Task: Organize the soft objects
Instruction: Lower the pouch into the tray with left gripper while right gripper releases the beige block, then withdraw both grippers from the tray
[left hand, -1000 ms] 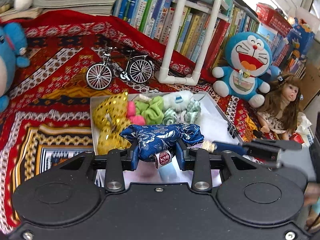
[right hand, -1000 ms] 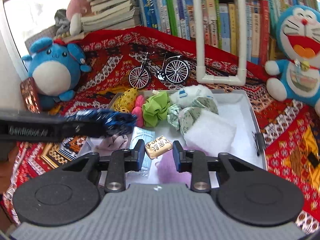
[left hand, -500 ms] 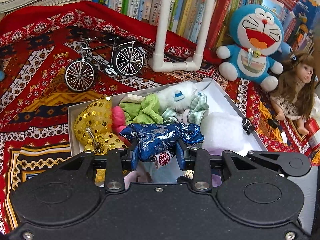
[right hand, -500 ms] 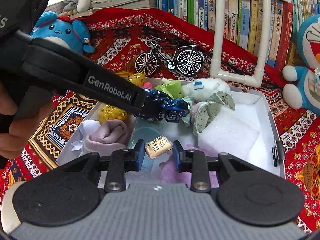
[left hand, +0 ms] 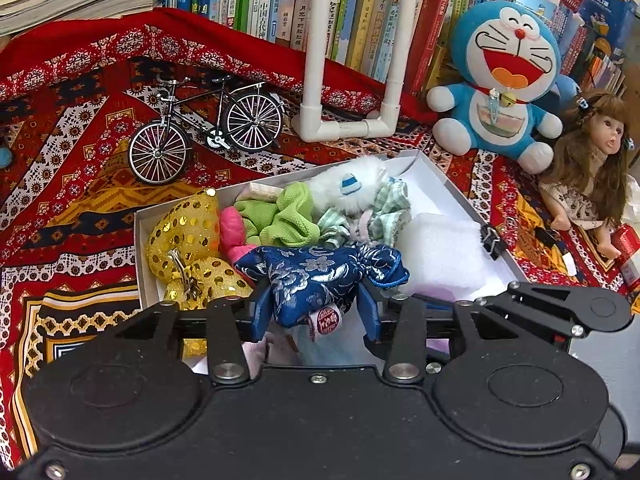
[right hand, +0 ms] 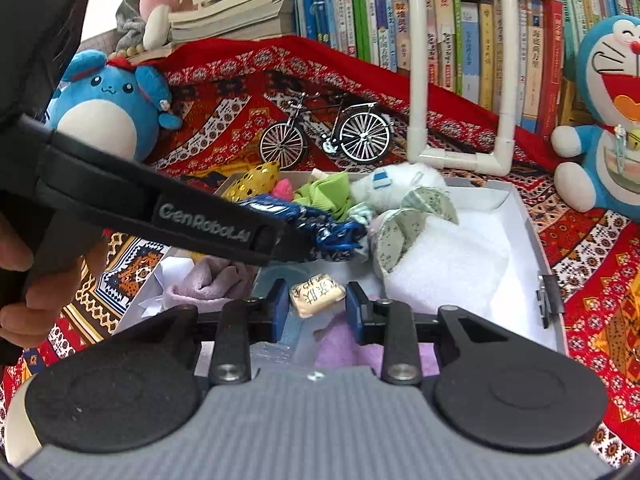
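Grippers opening over your white box (left hand: 444,178) at centre frame.
Your left gripper (left hand: 314,312) is spreading its jaws around the blue pouch (left hand: 320,270), pads barely off it, mid-box. Your right gripper (right hand: 318,307) parts too; the small gold packet (right hand: 317,295) sits loose between its pads, lower centre.
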Available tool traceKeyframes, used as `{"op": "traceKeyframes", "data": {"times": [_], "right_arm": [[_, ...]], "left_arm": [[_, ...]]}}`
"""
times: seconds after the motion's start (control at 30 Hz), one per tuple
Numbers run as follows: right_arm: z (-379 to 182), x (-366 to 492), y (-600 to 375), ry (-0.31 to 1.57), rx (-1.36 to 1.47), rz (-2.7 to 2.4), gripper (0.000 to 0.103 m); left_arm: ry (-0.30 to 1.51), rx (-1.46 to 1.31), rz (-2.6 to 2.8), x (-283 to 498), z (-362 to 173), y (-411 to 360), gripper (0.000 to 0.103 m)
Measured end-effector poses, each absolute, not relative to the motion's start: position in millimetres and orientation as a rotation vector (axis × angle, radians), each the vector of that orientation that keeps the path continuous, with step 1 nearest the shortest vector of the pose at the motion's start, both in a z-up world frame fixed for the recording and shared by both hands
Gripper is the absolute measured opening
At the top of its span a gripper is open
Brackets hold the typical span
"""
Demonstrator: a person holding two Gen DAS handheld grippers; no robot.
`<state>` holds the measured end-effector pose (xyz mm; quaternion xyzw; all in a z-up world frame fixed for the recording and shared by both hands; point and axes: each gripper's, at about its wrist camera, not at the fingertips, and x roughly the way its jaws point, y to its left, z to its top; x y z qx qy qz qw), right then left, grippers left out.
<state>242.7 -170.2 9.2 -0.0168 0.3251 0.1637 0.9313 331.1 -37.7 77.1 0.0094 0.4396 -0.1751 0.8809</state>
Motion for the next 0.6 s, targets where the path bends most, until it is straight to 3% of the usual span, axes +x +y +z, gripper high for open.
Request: {"op": "traceKeyframes", "data": {"times": [0.03,0.37,0.43,0.6], "right_arm": [[10,241,-171,0.660,-0.031,0.334,0.056],[25,218,-180,0.593,-0.044,0.309,0.072],[30,209,-183,0.550,-0.055,0.280,0.086],[42,189,-195,0.449,-0.055,0.227,0.094]], "left_arm": [[0.913,0.019,-0.367,329,79,-38,0.048],[0.811,0.024,-0.355,299,111,-34,0.076],[0.784,0.032,-0.355,289,118,-33,0.079],[0.701,0.049,-0.339,255,138,-29,0.087]]}}
